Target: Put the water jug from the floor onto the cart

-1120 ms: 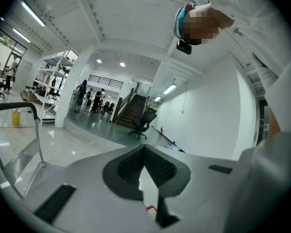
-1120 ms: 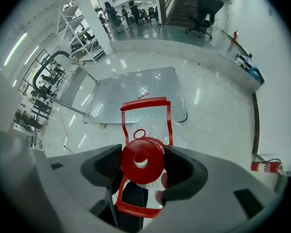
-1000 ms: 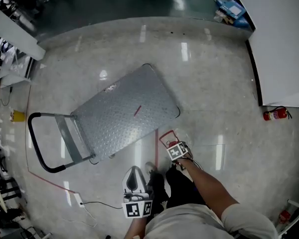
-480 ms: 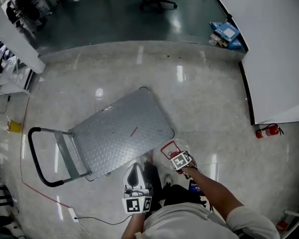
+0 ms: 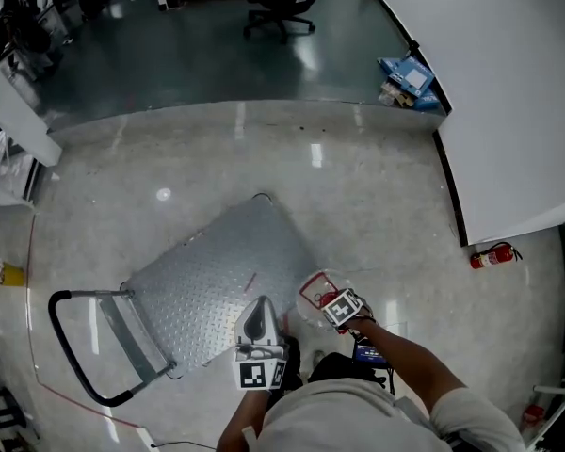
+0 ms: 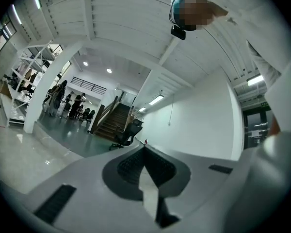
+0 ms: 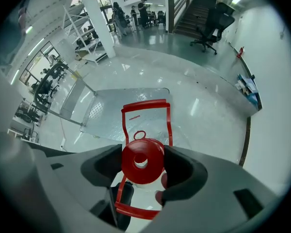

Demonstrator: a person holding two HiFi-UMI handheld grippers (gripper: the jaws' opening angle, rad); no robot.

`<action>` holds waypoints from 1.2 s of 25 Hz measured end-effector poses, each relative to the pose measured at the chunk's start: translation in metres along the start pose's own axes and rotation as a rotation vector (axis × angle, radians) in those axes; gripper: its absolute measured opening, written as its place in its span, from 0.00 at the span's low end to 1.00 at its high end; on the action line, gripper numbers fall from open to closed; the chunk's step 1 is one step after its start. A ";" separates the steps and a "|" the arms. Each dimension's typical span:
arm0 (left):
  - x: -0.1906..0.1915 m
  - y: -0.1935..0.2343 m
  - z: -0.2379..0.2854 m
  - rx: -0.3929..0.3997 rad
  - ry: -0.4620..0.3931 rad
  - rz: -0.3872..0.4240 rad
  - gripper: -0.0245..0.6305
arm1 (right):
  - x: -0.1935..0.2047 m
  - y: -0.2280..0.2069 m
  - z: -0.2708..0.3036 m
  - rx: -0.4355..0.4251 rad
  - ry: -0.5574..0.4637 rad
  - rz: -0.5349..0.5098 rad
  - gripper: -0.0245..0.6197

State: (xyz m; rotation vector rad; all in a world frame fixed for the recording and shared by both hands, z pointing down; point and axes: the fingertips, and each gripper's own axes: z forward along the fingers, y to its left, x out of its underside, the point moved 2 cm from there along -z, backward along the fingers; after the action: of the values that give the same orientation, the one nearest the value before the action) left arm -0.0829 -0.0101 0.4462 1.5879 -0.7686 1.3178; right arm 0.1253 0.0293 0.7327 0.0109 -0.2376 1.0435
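Observation:
The water jug (image 5: 311,301) is clear plastic with a red cap (image 7: 143,161) and a red carry frame (image 7: 146,107). My right gripper (image 5: 324,301) is shut on the red cap, and the jug hangs beneath it at the near right edge of the cart. The cart's grey checker-plate deck (image 5: 217,285) lies just left of and beyond the jug, with its black push handle (image 5: 71,347) at the far left. The jug's body shows only faintly in the right gripper view. My left gripper (image 5: 257,320) is shut on nothing, above the deck's near edge, and its jaws (image 6: 145,154) point up at the hall.
A white partition wall (image 5: 518,111) runs along the right, with a red fire extinguisher (image 5: 491,254) at its foot and blue bags (image 5: 410,78) at its far corner. An office chair (image 5: 278,12) stands on the dark floor beyond. My legs are right below the grippers.
The cart now sits lower and closer in the head view. My right gripper with the jug has closed in on the deck's near right edge. The left gripper stays shut beside it.

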 end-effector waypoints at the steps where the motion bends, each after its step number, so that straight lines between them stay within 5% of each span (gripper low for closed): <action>1: -0.002 0.008 0.008 0.005 0.003 0.001 0.04 | -0.012 -0.003 0.001 0.004 -0.004 0.001 0.47; 21: -0.012 0.102 0.074 -0.155 0.035 0.017 0.04 | -0.230 -0.024 0.041 -0.059 -0.164 0.020 0.47; 30: -0.002 0.122 0.080 -0.247 0.073 0.019 0.04 | -0.253 -0.029 0.085 -0.103 -0.119 0.004 0.47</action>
State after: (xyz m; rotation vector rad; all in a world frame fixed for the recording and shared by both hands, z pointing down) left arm -0.1588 -0.1316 0.4734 1.3327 -0.8672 1.2354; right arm 0.0126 -0.2124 0.7682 -0.0203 -0.3997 1.0346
